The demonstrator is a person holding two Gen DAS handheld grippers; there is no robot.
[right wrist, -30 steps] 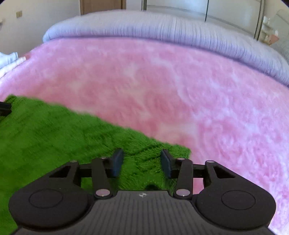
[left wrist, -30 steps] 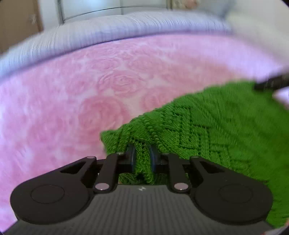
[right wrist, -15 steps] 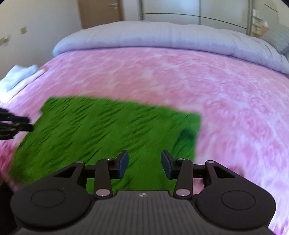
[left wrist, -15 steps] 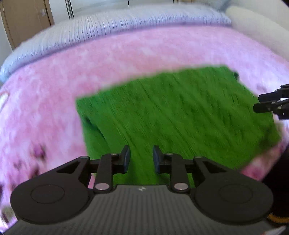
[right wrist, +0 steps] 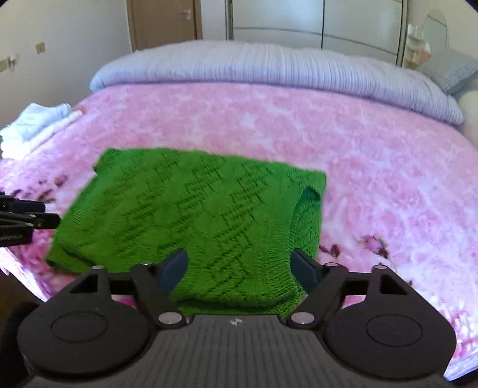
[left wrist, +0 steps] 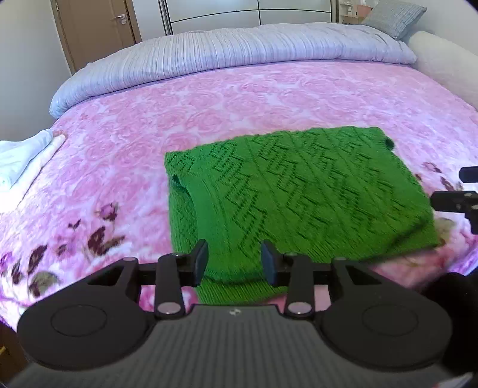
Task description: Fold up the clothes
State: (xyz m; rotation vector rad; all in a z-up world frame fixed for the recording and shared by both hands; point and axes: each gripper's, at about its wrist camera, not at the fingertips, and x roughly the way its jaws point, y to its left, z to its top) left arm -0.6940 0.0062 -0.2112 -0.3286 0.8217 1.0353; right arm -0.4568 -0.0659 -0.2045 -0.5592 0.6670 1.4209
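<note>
- Left wrist view: a bed fills the picture, covered by a pink blanket (left wrist: pixel 209 119) with a raised rose pattern; darker purple flower prints run along its near edge.
- A lilac ribbed duvet (left wrist: pixel 239 53) lies rolled along the far side of the bed, with a grey pillow (left wrist: pixel 394 15) at its right end.
- Behind the bed stand a brown door (left wrist: pixel 95 27) on the left and pale wardrobe doors beside it.
- White cloth (left wrist: pixel 21 158) lies at the bed's left edge.
- The green sweater (left wrist: pixel 298 194) lies folded on the blanket near the front edge, a rough rectangle with knit zigzags on top.
- The left tool (left wrist: pixel 234 261) hovers above the sweater's near edge; its jaws have just been opening, stand partly apart and grip nothing.
- The right tool (left wrist: pixel 460 191) shows at the right edge, off the sweater's right side.
- Right wrist view: the same bed, blanket (right wrist: pixel 358 143) and duvet (right wrist: pixel 269 65), with the door (right wrist: pixel 167 21) and wardrobe behind, and the pillow (right wrist: pixel 448 68) at far right.
- The white cloth (right wrist: pixel 38 119) lies at the left edge of the bed.
- The sweater (right wrist: pixel 194 209) lies flat, a curved fold at its right end.
- The right tool (right wrist: pixel 239 268) hangs over the sweater's near edge; its jaws have just been opening, are spread wide and are empty.
- The left tool (right wrist: pixel 27 215) shows at the left edge, just beside the sweater's left side.
</note>
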